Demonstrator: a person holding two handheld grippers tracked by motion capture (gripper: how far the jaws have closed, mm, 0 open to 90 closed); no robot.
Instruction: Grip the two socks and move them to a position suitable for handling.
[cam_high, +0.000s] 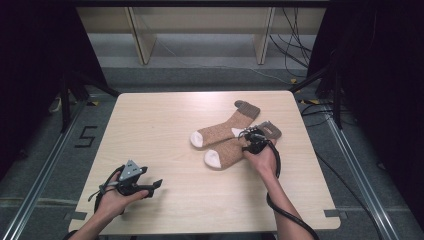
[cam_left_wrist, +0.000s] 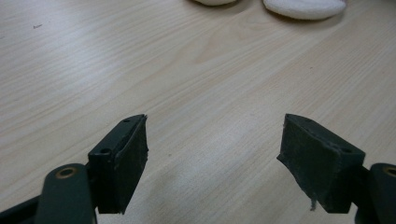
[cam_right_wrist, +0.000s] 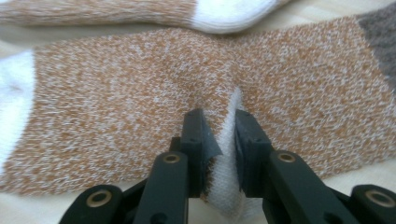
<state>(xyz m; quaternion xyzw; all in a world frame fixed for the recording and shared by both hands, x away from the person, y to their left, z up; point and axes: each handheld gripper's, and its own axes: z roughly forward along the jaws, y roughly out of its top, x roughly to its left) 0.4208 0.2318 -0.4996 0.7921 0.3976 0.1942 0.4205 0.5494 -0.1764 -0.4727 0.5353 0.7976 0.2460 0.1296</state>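
The left gripper (cam_high: 150, 188) is held low at the near left of the table (cam_high: 150, 120), jaws spread wide with nothing but bare wood seen between them in its own view. Two white sock toes can be glimpsed at the top there. Farther in, the right gripper (cam_high: 248, 136) is planted on the nearer sock (cam_high: 227, 152), and the pinch itself is seen in the right gripper view: a fold of the white heel (cam_right_wrist: 227, 140) is clamped between the jaws. The second sock (cam_high: 227, 126) is laid just behind, touching it.
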